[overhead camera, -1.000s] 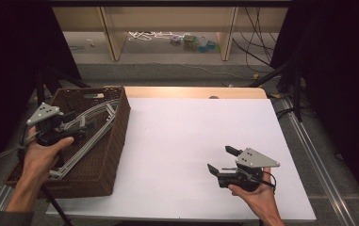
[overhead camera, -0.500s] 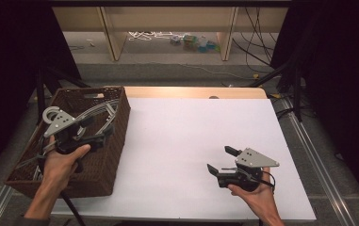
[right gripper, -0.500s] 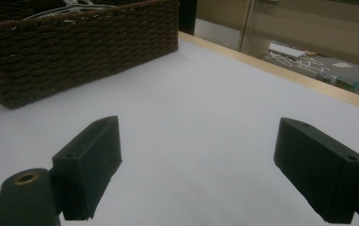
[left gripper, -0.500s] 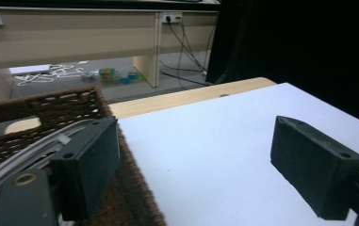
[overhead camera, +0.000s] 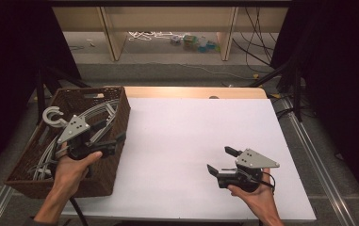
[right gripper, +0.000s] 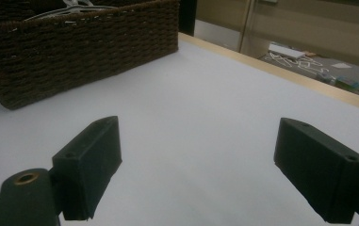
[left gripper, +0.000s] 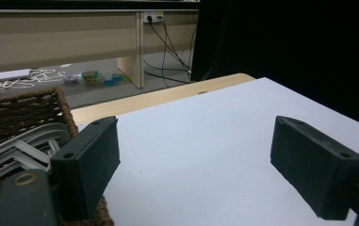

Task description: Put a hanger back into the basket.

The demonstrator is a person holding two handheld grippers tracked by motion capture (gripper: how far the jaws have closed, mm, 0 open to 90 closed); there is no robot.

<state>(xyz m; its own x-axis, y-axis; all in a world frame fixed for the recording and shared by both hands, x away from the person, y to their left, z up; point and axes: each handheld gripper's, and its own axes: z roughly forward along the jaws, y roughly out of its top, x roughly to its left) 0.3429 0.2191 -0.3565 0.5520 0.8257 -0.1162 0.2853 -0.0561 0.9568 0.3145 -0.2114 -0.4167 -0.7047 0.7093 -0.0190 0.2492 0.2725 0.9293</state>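
One wicker basket (overhead camera: 26,181) sits at the desk's (overhead camera: 191,141) left edge with a bundle of grey hangers (overhead camera: 99,113) inside, too tangled to count. Left gripper (overhead camera: 116,136) hovers over the basket's right rim, jaws wide and empty. Right gripper (overhead camera: 220,161), one of two, sits low over the white desk, jaws wide, nothing between them.

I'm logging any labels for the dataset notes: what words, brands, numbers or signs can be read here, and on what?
None: no readable text stands on anything.
Wicker basket and the grey hangers in it: no label or print.
Left gripper and right gripper: no brand or number shows on their plates or fingers.
Small coloured items on the floor: too small and blurred to read.
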